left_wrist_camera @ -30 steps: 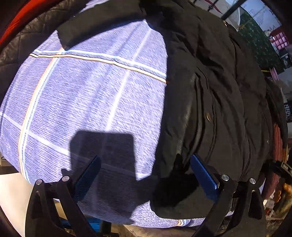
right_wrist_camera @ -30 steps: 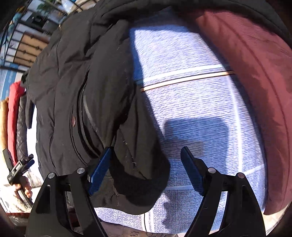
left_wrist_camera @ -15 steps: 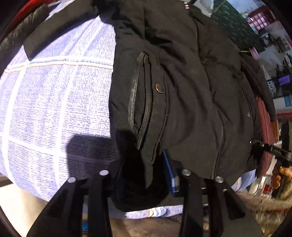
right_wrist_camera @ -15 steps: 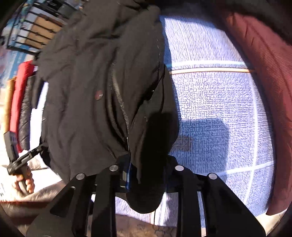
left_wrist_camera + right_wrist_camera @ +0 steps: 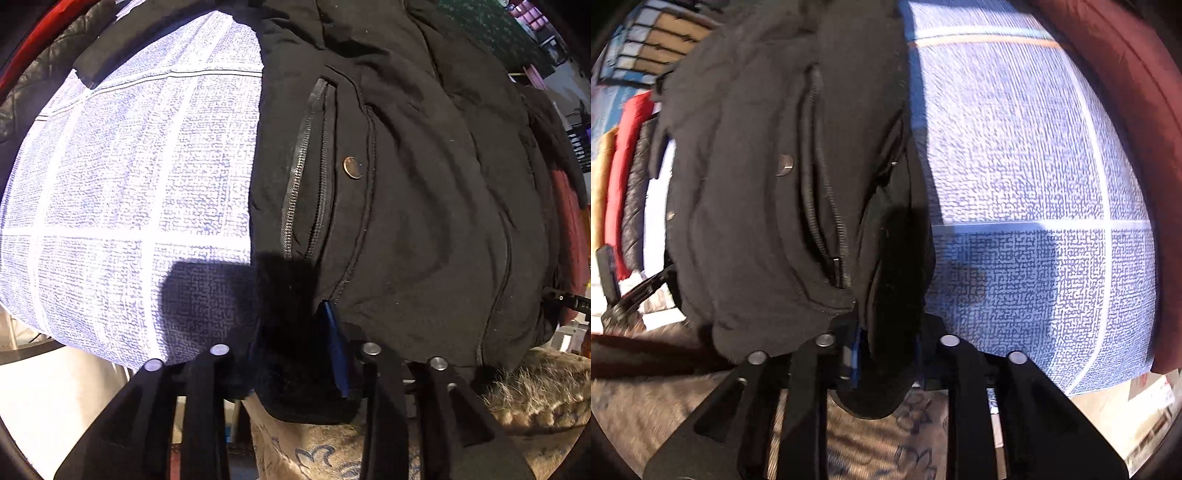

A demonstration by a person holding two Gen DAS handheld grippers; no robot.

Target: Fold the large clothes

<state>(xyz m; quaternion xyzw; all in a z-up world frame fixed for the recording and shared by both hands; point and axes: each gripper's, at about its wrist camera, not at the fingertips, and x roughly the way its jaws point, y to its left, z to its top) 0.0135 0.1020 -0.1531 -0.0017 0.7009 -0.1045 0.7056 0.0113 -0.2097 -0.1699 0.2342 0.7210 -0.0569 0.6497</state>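
A blue checked cloth (image 5: 122, 192) covers the bench; the black jacket (image 5: 424, 192) lies along its near edge, long axis across, hem hanging over. The left tongs (image 5: 295, 354) and right tongs (image 5: 884, 350) each pinch that hem. No readable writing shows.

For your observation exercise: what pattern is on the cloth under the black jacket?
Blue-and-white weave with a pale grid of lines, on the cloth; clearest in the left wrist view.
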